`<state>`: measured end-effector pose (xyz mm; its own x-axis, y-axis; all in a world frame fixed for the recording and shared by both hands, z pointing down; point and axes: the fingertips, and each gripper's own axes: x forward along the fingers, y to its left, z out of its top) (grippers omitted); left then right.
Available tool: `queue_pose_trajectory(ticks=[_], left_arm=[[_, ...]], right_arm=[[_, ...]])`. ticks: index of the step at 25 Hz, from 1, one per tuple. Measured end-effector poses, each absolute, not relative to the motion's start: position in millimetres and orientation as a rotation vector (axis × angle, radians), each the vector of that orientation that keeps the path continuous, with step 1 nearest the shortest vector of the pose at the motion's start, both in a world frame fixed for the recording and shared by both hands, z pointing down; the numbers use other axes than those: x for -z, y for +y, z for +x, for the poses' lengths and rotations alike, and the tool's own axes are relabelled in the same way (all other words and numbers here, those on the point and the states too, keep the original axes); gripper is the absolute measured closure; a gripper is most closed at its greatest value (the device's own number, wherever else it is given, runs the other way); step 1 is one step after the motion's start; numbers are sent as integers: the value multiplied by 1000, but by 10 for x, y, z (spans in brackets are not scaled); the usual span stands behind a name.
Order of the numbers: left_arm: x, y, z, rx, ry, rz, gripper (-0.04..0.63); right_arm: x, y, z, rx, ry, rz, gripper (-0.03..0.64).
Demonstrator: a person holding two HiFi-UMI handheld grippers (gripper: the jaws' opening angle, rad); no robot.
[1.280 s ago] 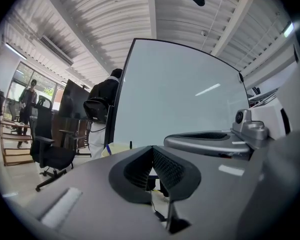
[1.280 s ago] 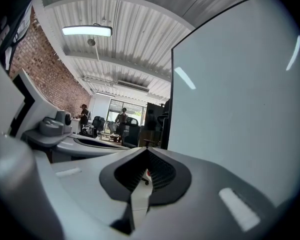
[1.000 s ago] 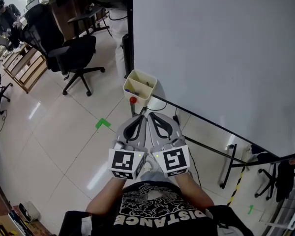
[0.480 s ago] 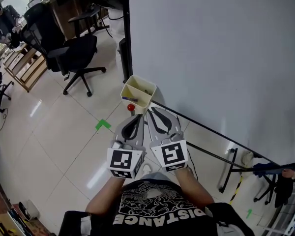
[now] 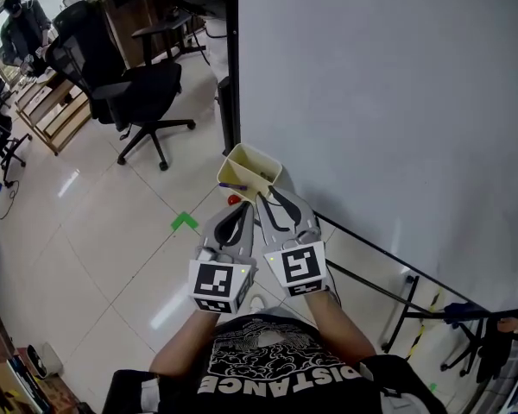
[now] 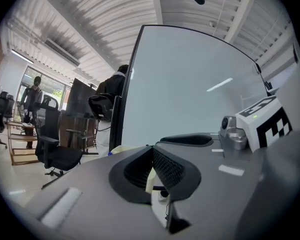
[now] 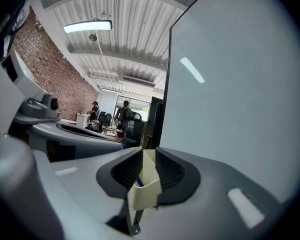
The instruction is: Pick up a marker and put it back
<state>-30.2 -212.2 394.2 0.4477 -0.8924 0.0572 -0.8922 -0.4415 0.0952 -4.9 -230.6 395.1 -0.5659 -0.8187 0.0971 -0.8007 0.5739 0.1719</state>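
A cream marker bin [image 5: 252,167] hangs at the whiteboard's lower left corner, with a purple-blue marker [image 5: 233,186] lying in it and a red knob [image 5: 234,200] just below. My right gripper [image 5: 266,196] points level at the bin, tips just short of its rim. Its jaws have just been opening and are open with nothing gripped. In the right gripper view the bin [image 7: 147,184] and the marker [image 7: 139,182] show through the gap of the right gripper [image 7: 149,151]. My left gripper [image 5: 244,205] is alongside, shut and empty; in its own view the left gripper [image 6: 153,149] shows its pads meeting.
The whiteboard [image 5: 380,102] fills the right side, its stand legs [image 5: 397,291] on the floor below. A black office chair [image 5: 147,93] stands at the left on the tiled floor with a green tape mark [image 5: 184,222]. A person [image 5: 22,24] is far back left.
Both grippers have moved forward toward the bin, which now lies right at the right gripper's tips. The right jaws, together a second ago, now stand apart.
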Motion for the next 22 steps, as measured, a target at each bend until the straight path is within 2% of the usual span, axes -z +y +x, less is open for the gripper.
queue_pose_trajectory(ticks=[3, 10, 14, 22], left_arm=[[-3941, -2177, -309, -2, -1613, 2570, 589], [-3979, -2274, -383, -21, -1639, 2549, 589], [-3975, -2339, -406, -22, -1655, 2544, 589], [-3994, -2385, -395, -30, -1667, 2534, 589]], right_arm=[[-3995, -2398, -63, 166, -2631, 1347, 543], [-4102, -2633, -75, 146, -2615, 1346, 542], [-4196, -2736, -106, 139, -2599, 1318, 508], [-4266, -2844, -102, 131, -2593, 1311, 512]])
